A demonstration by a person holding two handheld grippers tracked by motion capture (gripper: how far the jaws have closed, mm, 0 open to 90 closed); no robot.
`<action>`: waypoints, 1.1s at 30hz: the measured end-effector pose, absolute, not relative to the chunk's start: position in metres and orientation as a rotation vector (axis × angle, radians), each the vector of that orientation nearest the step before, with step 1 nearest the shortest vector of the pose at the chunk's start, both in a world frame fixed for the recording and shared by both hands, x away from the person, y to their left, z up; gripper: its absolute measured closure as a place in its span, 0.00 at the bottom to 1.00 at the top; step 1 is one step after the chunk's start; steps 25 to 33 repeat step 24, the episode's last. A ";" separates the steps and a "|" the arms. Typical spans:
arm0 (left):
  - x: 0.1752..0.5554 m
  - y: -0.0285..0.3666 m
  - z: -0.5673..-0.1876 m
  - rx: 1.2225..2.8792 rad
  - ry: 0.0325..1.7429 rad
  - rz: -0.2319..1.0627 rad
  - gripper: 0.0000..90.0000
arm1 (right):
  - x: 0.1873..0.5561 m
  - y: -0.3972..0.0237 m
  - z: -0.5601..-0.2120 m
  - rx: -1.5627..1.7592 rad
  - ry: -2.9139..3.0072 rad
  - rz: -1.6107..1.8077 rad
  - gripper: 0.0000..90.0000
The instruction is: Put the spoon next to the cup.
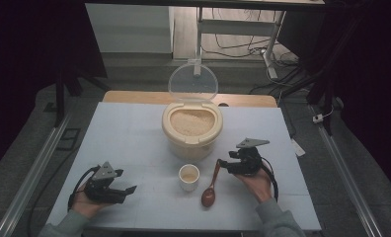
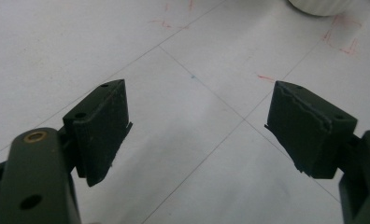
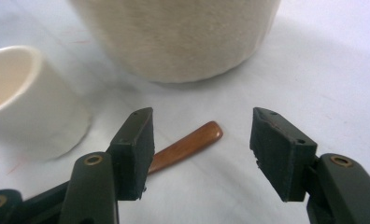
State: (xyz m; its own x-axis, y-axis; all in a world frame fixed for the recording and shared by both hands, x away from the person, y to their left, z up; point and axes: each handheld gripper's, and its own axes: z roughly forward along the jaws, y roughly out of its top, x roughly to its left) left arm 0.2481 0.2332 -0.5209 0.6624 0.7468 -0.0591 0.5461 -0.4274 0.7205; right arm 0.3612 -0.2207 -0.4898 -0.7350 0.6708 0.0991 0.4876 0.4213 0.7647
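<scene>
1. Nearest the camera, the right gripper (image 3: pixel 199 149) stood with its black jaws well apart, gripping nothing.
2. The brown wooden spoon (image 1: pixel 211 183) lay flat on the white table (image 1: pixel 134 143); its handle tip (image 3: pixel 206 134) poked up between those jaws, the bowl end lying back towards the person, beside the small white cup (image 1: pixel 189 177).
3. The left gripper (image 1: pixel 127 190), also wide open and empty, sat well apart from the spoon (the right was clearly nearer).
4. The cream rice bucket (image 1: pixel 192 129) stood beyond.
</scene>
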 end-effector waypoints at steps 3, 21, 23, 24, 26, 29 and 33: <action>0.248 0.233 -0.520 2.136 0.999 0.347 0.22 | 0.351 -0.232 -0.486 0.970 2.448 1.241 0.46; 0.248 0.235 -0.518 2.100 1.017 0.348 0.22 | 0.317 -0.290 -0.488 0.889 2.415 1.275 0.47; 0.247 0.234 -0.518 2.100 1.017 0.349 0.22 | 0.317 -0.289 -0.489 0.879 2.415 1.279 0.47; 0.247 0.234 -0.518 2.099 1.017 0.351 0.22 | 0.316 -0.289 -0.488 0.871 2.410 1.272 0.47; 0.247 0.234 -0.518 2.099 1.017 0.351 0.22 | 0.316 -0.289 -0.488 0.871 2.410 1.272 0.47; 0.247 0.234 -0.518 2.099 1.017 0.351 0.22 | 0.316 -0.289 -0.488 0.871 2.410 1.272 0.47; 0.247 0.234 -0.518 2.099 1.017 0.351 0.22 | 0.316 -0.289 -0.488 0.871 2.410 1.272 0.47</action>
